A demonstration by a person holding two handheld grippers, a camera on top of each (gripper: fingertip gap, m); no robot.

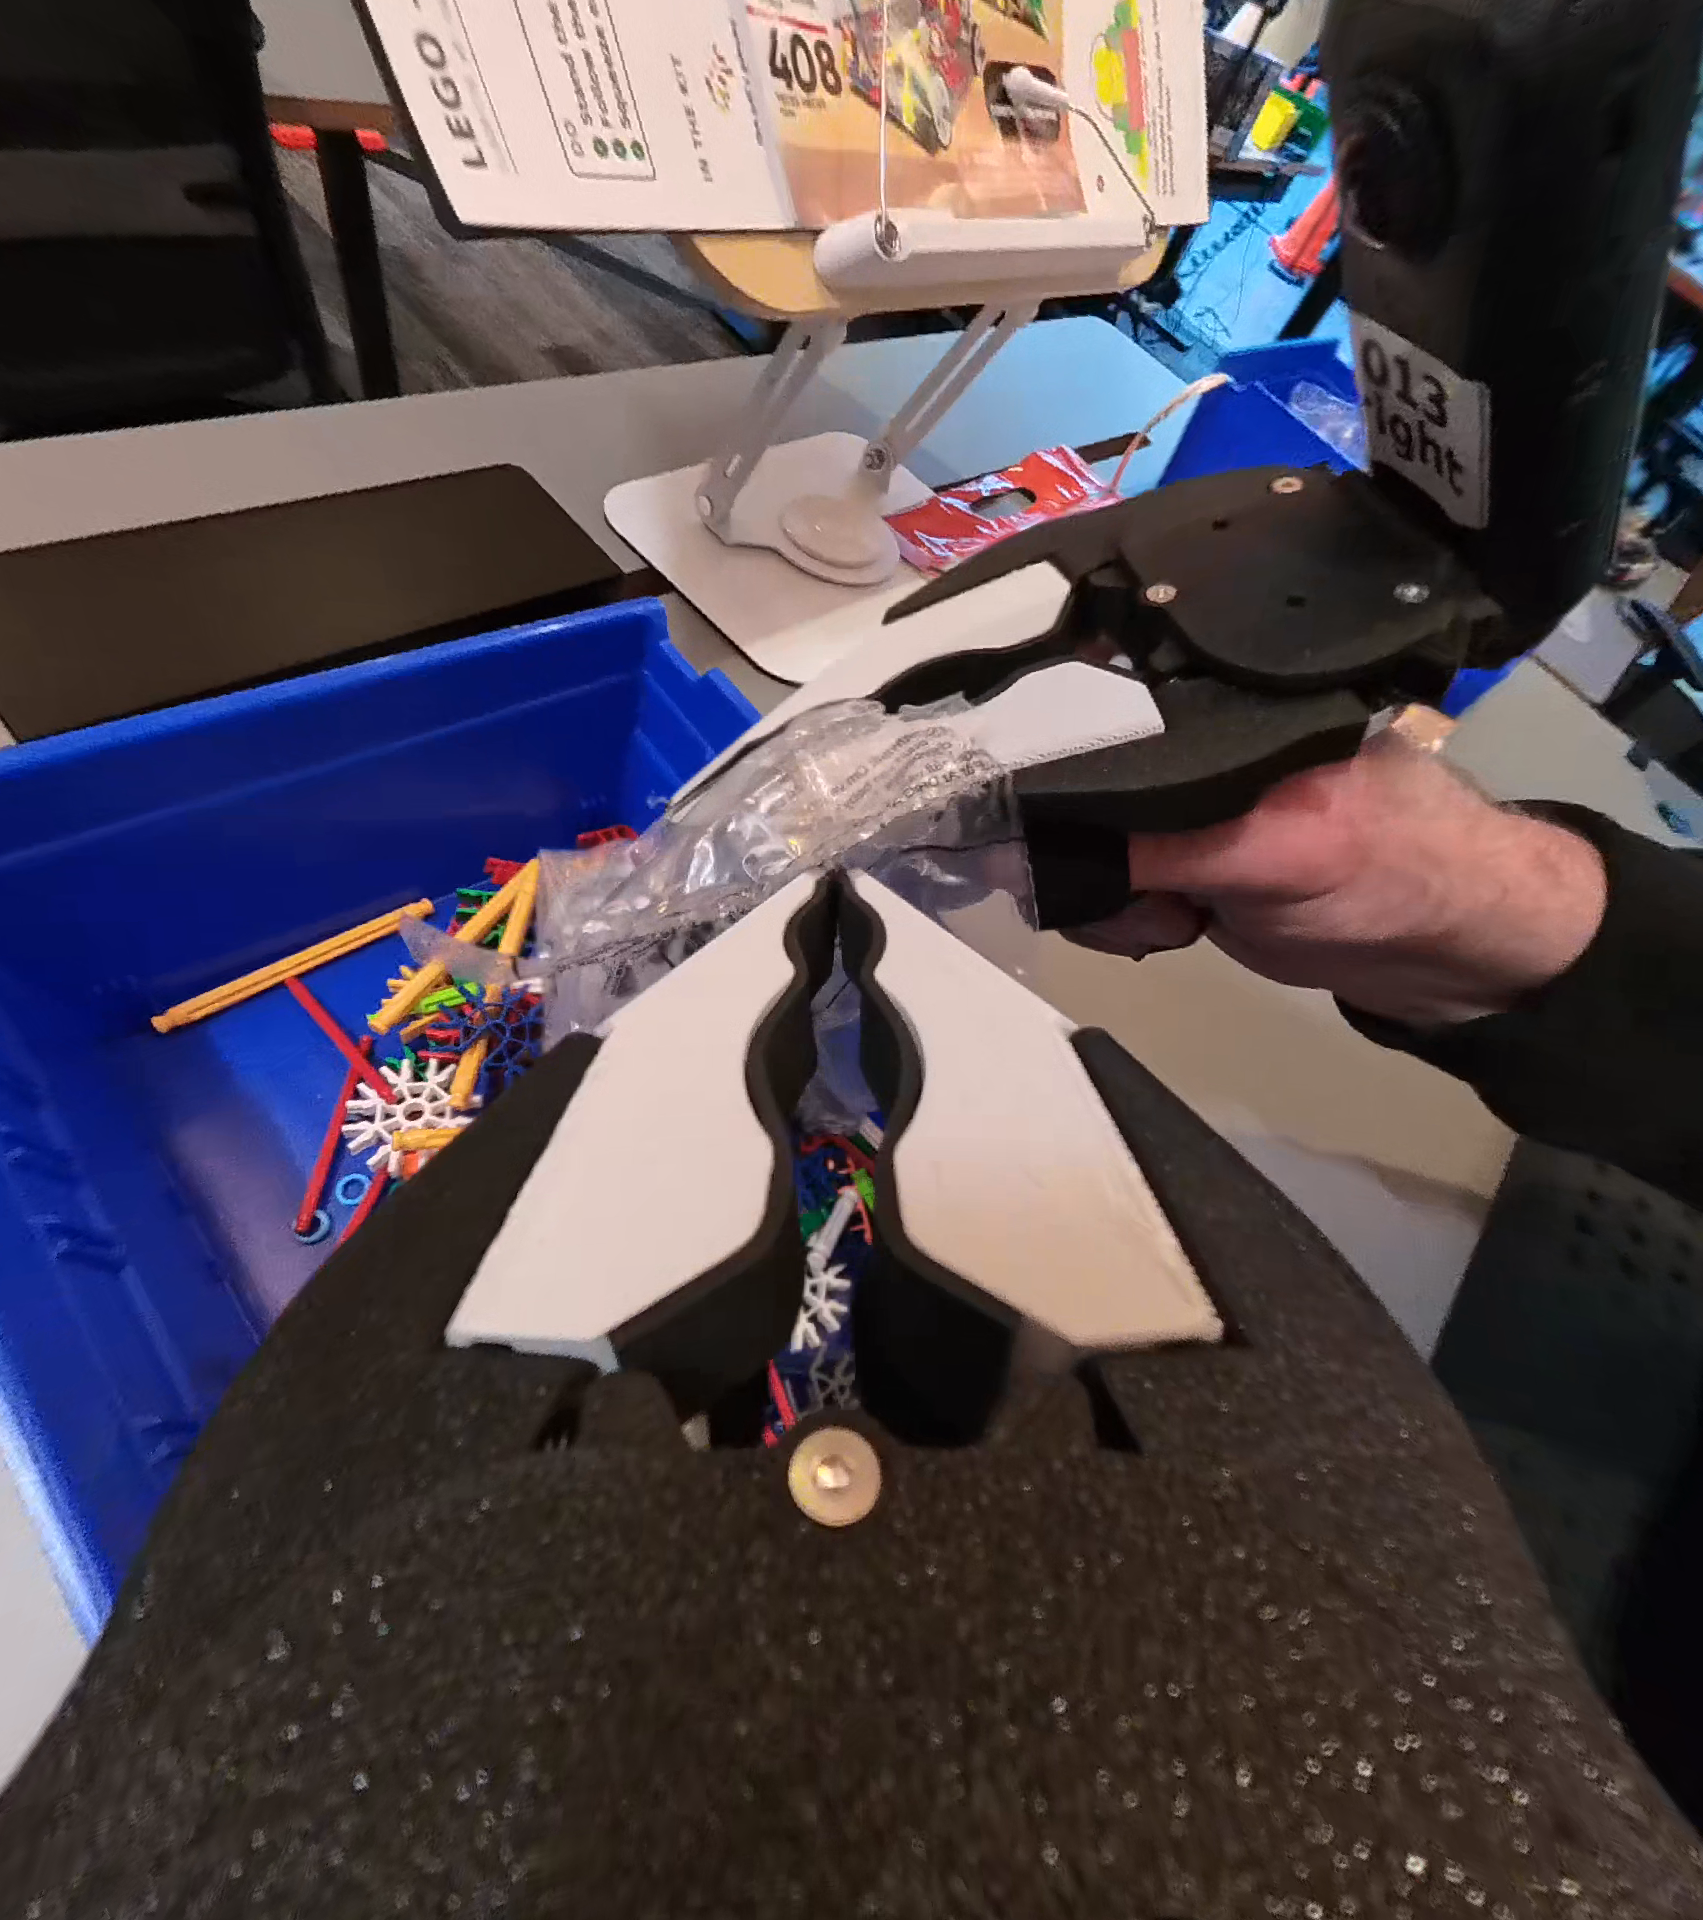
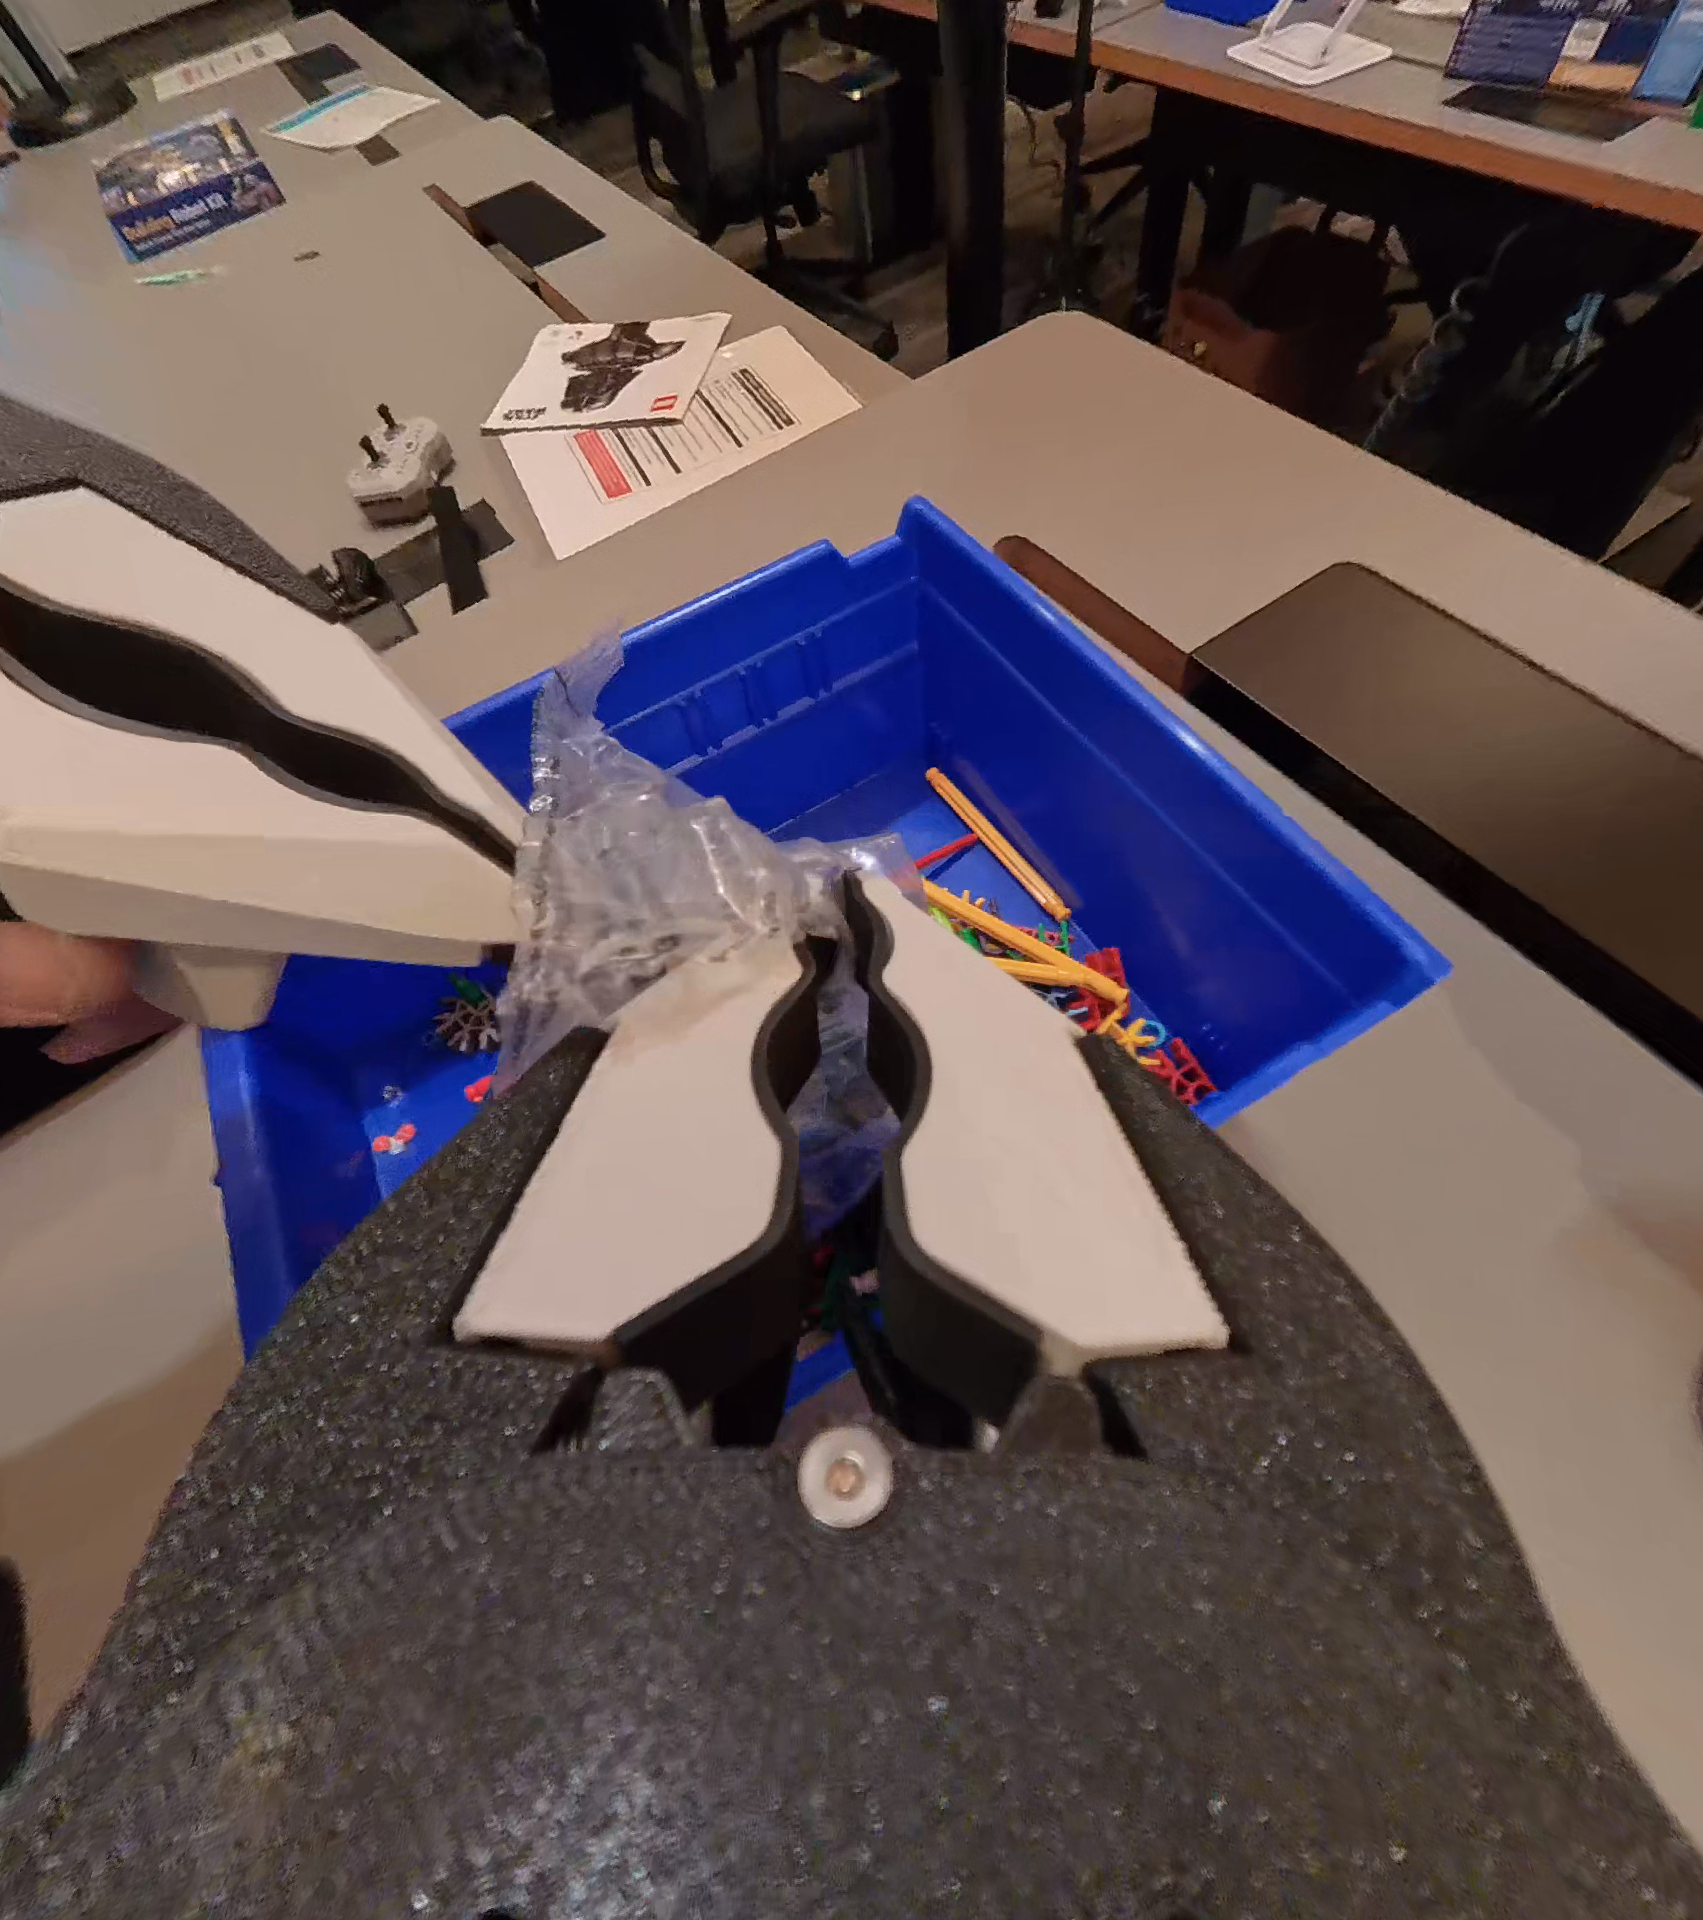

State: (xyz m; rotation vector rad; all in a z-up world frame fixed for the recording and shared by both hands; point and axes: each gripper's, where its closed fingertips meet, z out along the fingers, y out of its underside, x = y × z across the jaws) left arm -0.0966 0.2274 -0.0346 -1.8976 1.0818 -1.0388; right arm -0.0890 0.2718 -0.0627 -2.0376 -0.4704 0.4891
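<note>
Gripping a crumpled clear plastic bag from opposite ends, the left hand-held gripper and right hand-held gripper are both clenched on it. The bag stretches between them above the blue bin on the table, seemingly emptied; coloured construction pieces lie below.

Crumpled clear plastic bag, stretched above a blue bin and pinched at opposite ends. Loose construction-toy pieces lie on the bin floor: yellow and red rods, white snowflake connectors.
</note>
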